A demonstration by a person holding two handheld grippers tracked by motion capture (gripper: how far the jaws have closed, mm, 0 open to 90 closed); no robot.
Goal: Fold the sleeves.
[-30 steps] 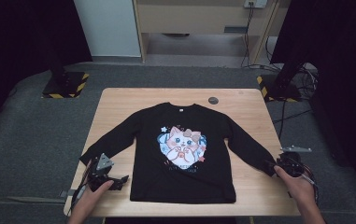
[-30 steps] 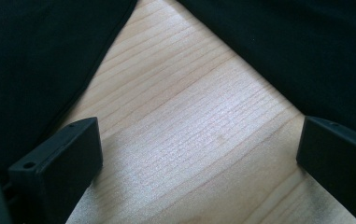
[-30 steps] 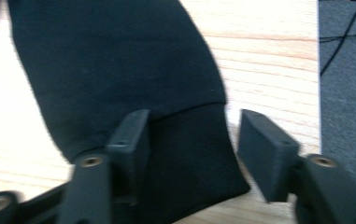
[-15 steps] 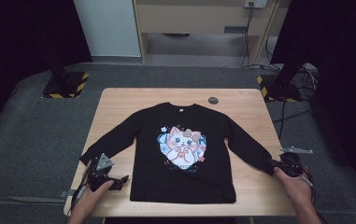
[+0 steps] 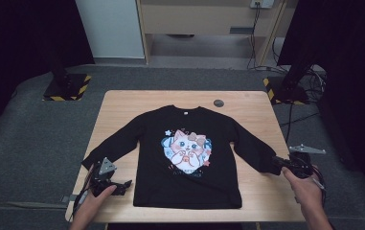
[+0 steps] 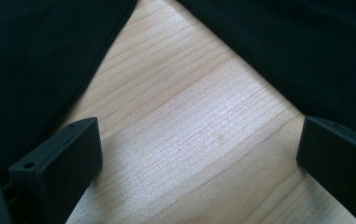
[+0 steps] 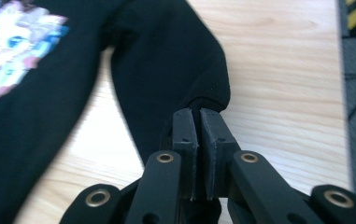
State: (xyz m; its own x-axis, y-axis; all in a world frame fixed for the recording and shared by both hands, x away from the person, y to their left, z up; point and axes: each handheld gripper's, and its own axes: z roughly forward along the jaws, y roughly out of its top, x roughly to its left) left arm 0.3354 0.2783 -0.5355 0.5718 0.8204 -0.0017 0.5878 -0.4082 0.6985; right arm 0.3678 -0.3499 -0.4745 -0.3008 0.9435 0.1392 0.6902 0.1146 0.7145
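The wooden table (image 5: 122,103) carries a black sweatshirt (image 5: 151,143) spread flat in its middle, the hem at the near edge, the collar toward the far edge. The right gripper (image 7: 198,114) has just closed its jaws and pinches the sleeve cuff (image 7: 210,93) near the right edge. The left gripper (image 5: 125,183) rests at the near left corner, jaws wide over bare wood between the sleeve and the body.
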